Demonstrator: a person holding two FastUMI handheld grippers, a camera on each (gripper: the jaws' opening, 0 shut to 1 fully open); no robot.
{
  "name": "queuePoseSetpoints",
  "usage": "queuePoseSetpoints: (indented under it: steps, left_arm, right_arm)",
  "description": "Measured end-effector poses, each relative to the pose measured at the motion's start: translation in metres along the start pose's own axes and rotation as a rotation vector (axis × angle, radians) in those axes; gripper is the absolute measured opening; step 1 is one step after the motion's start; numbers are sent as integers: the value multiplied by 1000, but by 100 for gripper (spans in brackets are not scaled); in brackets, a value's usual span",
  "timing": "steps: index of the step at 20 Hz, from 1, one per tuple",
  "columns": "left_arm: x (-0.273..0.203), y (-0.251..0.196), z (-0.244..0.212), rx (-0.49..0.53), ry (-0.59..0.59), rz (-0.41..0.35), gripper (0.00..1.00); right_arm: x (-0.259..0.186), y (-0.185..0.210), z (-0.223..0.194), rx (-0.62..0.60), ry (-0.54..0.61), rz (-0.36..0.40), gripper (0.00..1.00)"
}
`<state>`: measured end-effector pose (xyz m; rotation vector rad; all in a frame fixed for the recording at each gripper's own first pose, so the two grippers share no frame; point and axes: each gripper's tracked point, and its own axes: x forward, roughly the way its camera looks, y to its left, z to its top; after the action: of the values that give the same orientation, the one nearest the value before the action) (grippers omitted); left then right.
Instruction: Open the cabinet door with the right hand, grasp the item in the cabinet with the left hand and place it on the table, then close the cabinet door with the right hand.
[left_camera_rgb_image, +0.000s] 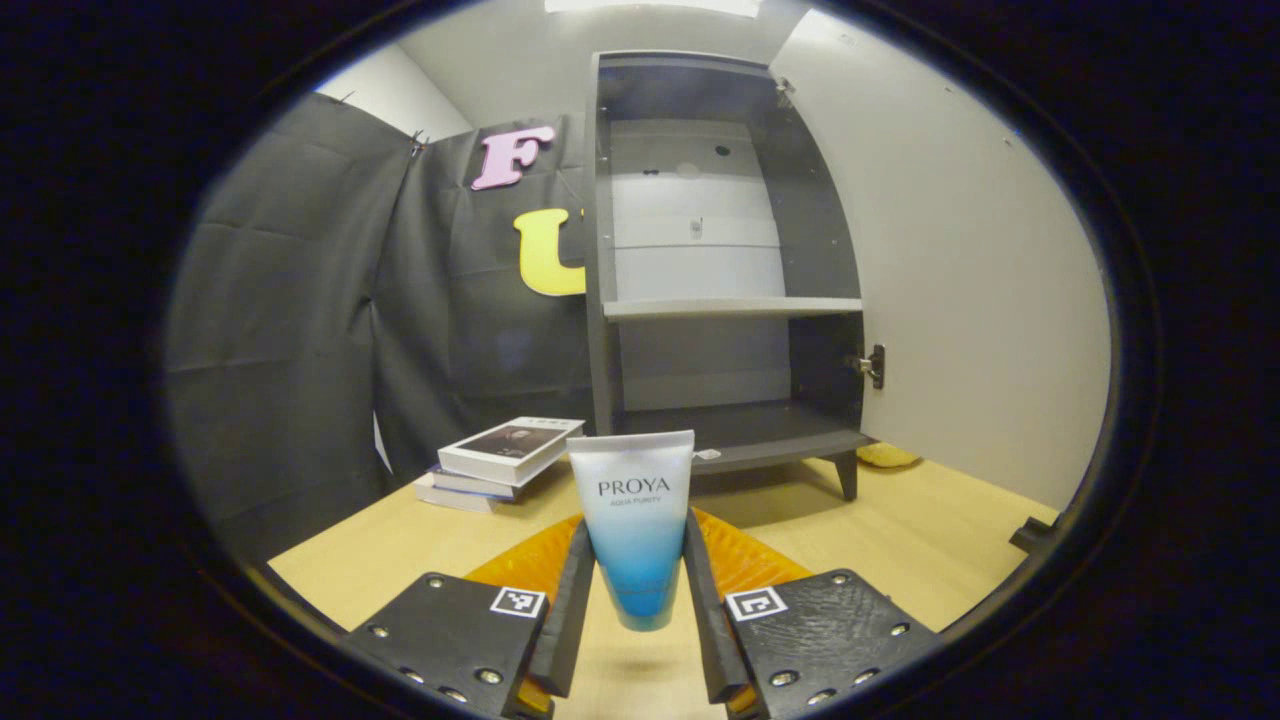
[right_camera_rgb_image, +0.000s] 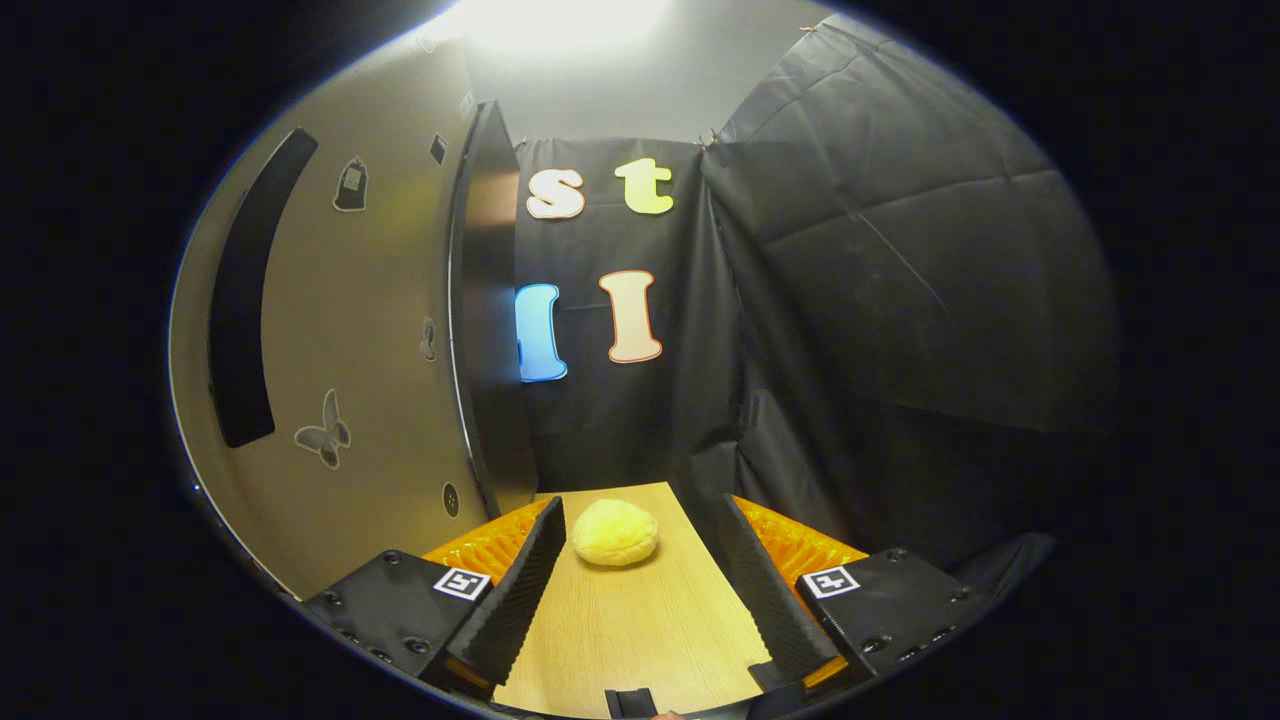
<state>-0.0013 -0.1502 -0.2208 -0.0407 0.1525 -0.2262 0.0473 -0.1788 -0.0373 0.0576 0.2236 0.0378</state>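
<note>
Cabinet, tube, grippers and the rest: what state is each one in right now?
Cabinet door: swung wide open.
Cabinet: shelves bare.
Tube: cap down, clamped in the left gripper, out of the cabinet, above the table.
Right gripper: open, holding nothing.
Books: stacked, closed.
Yellow lump: lying on the table.

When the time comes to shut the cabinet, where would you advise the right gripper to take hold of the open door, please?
I would pinch the cabinet door at its free vertical edge, coming from the front. That thin edge stands upright just ahead of the open right gripper, whereas the dark handle strip lies on the broad outer face, further round. The bun on the table stays clear to the side.
</note>
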Motion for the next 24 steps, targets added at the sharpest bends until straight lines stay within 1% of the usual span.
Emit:
queuePoseSetpoints:
  steps: [6, 7, 8, 9, 10, 11, 12, 13, 14, 15, 16, 17, 18, 20, 21, 22, 23, 24]
  left_arm:
    - [3, -5, -53, -7, 72, 1, 48]
    - [4, -6, -59, -8, 81, 3, 48]
    - [5, -6, -63, -13, 85, 5, 51]
    - [5, -8, -68, -20, 89, 4, 51]
    - [6, -9, -72, -27, 96, 7, 54]
    - [4, -9, -76, -34, 104, 10, 51]
    - [4, -10, -80, -42, 111, 10, 48]
    - [1, -11, -83, -49, 117, 10, 48]
    - [-2, -11, -85, -54, 114, 11, 52]
    - [-4, -11, -87, -56, 119, 13, 49]
    - [-4, -11, -90, -57, 124, 14, 52]
    - [-7, -12, -93, -57, 134, 18, 48]
    - [-11, -12, -97, -61, 144, 21, 53]
    - [-16, -12, -102, -68, 154, 29, 53]
    - [-18, -12, -103, -67, 156, 32, 49]
    - [-23, -13, -102, -60, 151, 33, 48]
    - [-24, -14, -102, -56, 153, 31, 49]
    - [-26, -15, -103, -54, 154, 28, 53]
  right_arm:
    - [6, 12, -12, -17, 33, 22, 97]
    - [6, 14, -13, -23, 37, 23, 97]
    - [7, 16, -14, -27, 41, 25, 97]
    - [7, 17, -15, -29, 44, 26, 98]
    - [6, 17, -16, -32, 47, 24, 98]
    - [6, 17, -16, -36, 49, 22, 93]
    - [7, 17, -15, -38, 48, 21, 98]
    - [7, 18, -14, -38, 48, 22, 97]
    - [7, 20, -15, -38, 48, 24, 98]
    - [8, 21, -15, -38, 50, 27, 97]
    - [8, 23, -16, -40, 51, 30, 98]
    - [9, 24, -16, -42, 51, 33, 97]
    - [9, 26, -18, -42, 52, 35, 97]
    - [10, 30, -20, -43, 59, 44, 97]
    - [10, 30, -21, -45, 63, 44, 97]
    - [10, 30, -22, -46, 63, 45, 98]
    - [10, 30, -22, -46, 64, 46, 97]
    - [10, 30, -23, -45, 65, 44, 97]
